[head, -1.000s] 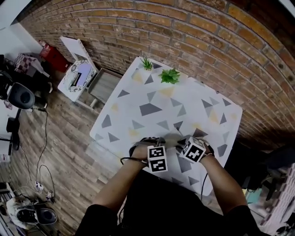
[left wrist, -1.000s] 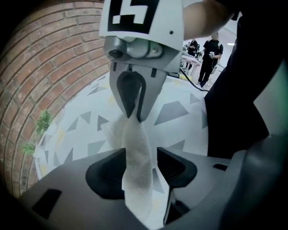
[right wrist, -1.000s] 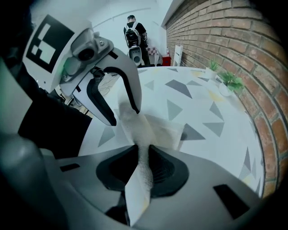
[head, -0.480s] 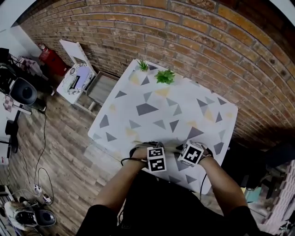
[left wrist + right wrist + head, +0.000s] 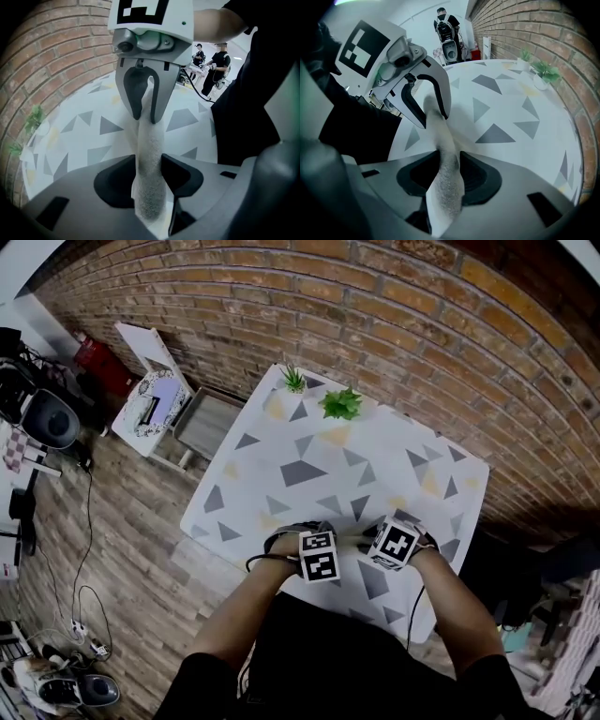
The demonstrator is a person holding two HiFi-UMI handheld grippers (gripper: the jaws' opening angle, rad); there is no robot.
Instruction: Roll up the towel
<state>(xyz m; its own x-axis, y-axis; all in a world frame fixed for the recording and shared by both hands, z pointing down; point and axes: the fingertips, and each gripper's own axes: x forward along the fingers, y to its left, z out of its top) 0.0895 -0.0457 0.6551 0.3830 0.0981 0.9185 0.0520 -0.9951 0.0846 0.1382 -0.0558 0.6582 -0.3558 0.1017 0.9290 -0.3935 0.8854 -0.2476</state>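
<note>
Near the front edge of the triangle-patterned surface [image 5: 319,456], the left gripper [image 5: 149,161] and right gripper [image 5: 450,161] face each other closely, both pointing steeply down. Each has its jaws gripping the towel [image 5: 147,197], a pale, narrow strip bunched between them and running from one gripper to the other; both pairs of jaws have just been opening wider. Two plants [image 5: 340,404] stand at the far edge.
</note>
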